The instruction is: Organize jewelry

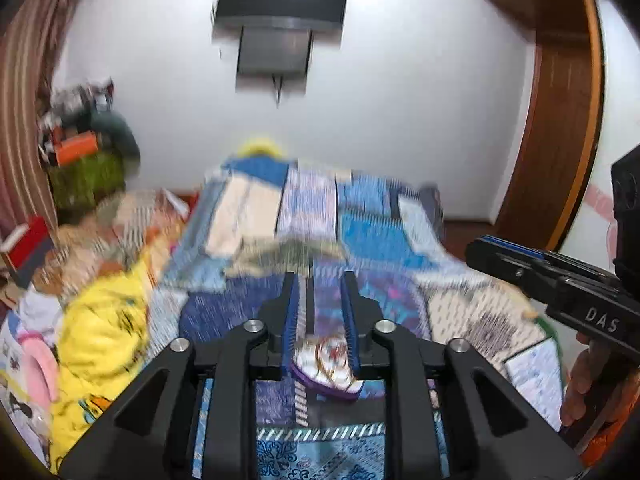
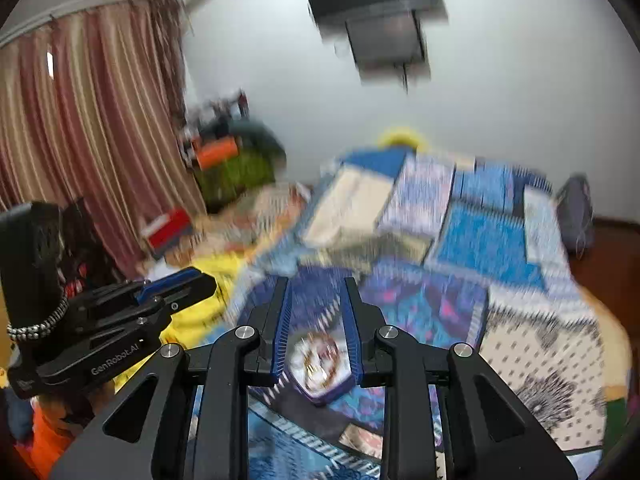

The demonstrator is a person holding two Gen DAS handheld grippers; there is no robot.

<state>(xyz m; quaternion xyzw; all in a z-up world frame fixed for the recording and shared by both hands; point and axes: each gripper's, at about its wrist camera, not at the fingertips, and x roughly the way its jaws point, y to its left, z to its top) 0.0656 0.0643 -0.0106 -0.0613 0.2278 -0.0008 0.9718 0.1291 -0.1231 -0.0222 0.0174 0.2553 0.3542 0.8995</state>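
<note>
On the far left lies a soft yellow blanket with cartoon pictures (image 1: 100, 336), bunched up against the side of the bed, out of the way. Next comes the bed with its blue patchwork cover (image 1: 360, 236), which gives a wide, flat place to sort things.

The left claw (image 1: 322, 312) hangs over the bed with its blue pads a little way apart. Nothing is between them. Just below it, on the near part of the cover, sits the small purple-edged tray with gold rings and bangles (image 1: 328, 372). It lies flat, probably so the jewelry cannot roll off.

To the right, the right claw (image 2: 316, 316) is also a little way open and holds nothing. The same tray (image 2: 320, 364) shows between its pads but lower down, not touched. Both claws point down at the tray, likely to line up for picking a piece. The pictures are blurry, so single pieces are hard to tell.
</note>
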